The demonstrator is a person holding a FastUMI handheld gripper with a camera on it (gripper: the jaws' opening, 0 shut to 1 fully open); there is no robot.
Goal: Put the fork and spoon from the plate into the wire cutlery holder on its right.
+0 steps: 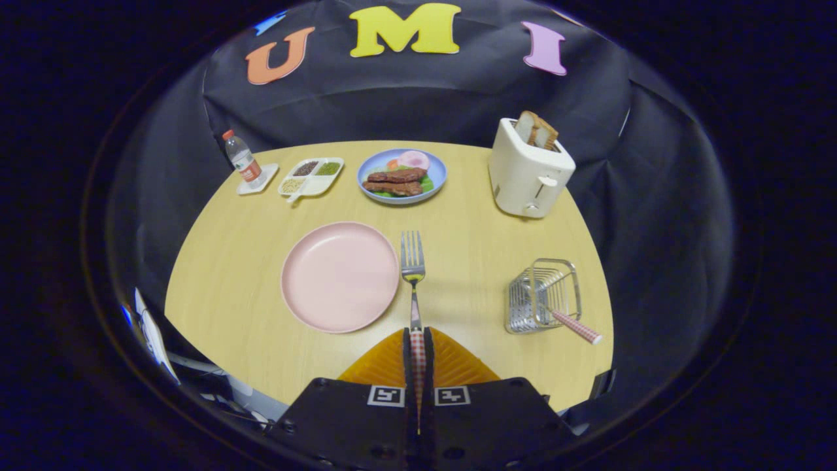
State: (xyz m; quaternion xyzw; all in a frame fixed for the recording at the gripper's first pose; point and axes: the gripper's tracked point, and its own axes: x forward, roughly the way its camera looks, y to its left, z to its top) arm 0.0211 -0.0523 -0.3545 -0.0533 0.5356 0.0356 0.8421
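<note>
gripper (418, 337): fingers pressed together on the fork's checked handle
fork (412, 261): tines pointing ahead beyond the fingertips, just right of the pink plate (307, 278)
spoon (574, 325): leaning in the wire cutlery holder (543, 294), right of the fingers

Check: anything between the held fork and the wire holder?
No. In the gripper view the gripper is shut on the fork, and only bare table lies between it and the holder, which already has one red-checked handle in it.
</note>
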